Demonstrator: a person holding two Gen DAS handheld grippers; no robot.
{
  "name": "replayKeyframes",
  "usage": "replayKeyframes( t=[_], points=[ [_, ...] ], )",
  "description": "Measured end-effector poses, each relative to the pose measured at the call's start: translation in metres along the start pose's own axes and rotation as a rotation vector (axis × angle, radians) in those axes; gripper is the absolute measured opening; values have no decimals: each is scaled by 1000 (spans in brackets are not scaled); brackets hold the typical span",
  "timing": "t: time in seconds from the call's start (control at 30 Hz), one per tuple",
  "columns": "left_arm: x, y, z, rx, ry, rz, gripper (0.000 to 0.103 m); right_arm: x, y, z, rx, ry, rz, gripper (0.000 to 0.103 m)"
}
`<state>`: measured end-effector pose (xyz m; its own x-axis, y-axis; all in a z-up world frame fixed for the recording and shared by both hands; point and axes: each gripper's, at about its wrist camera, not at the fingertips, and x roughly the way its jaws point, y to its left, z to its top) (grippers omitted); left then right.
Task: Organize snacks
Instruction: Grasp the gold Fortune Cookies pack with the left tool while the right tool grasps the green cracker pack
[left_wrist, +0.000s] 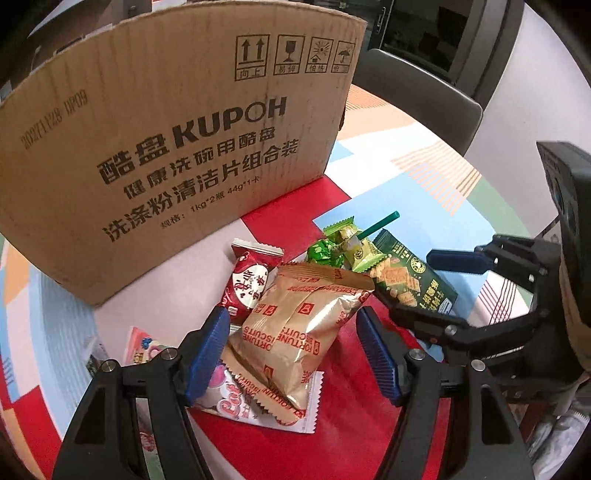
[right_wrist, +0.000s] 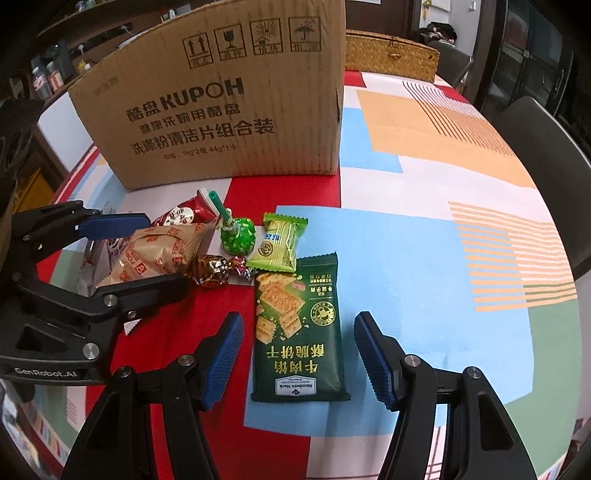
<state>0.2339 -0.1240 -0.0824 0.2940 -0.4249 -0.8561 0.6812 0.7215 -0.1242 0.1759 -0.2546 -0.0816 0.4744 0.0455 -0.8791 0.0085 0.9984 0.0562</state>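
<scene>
Left wrist view: left gripper (left_wrist: 291, 354) spread wide around the gold foil biscuit packet (left_wrist: 295, 332), lying atop a white-and-pink wrapper (left_wrist: 236, 402) before the brown cardboard box (left_wrist: 166, 147); likely to snag both. Right wrist view: right gripper (right_wrist: 297, 360) wide astride the dark green cracker packet (right_wrist: 299, 332), flat on the patterned tabletop (right_wrist: 424, 258); may slip.

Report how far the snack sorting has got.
Nothing looks sorted yet: every snack in view lies on the table in front of the cardboard box. The open left tool straddles the gold biscuit pack; the open right tool straddles the green cracker pack. The candies and other packets are left.
</scene>
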Motion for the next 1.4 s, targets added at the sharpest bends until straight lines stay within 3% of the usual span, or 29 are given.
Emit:
replayKeyframes(
  t=[0.27, 0.43, 0.5, 0.7, 1.0, 1.4],
  points=[
    [6, 2, 4, -71, -4, -11, 60, 6, 0, -4, -8, 2, -16, 63],
    [5, -1, 1, -67, 9, 23, 52, 6, 4, -8, -35, -7, -43, 62],
    [4, -2, -1, -72, 14, 29, 50, 5, 7, -10, -36, -12, -43, 50],
    [1, -7, -3, -104, 16, 72, 38, 0, 8, -15, -29, -27, -38, 45],
    [-17, -16, -8, -124, -37, 113, 37, -14, -2, -11, 8, -38, -15, 45],
    [-58, -21, -12, -179, -124, 116, 37, -52, 2, -3, 17, -136, 12, 45]
  ],
)
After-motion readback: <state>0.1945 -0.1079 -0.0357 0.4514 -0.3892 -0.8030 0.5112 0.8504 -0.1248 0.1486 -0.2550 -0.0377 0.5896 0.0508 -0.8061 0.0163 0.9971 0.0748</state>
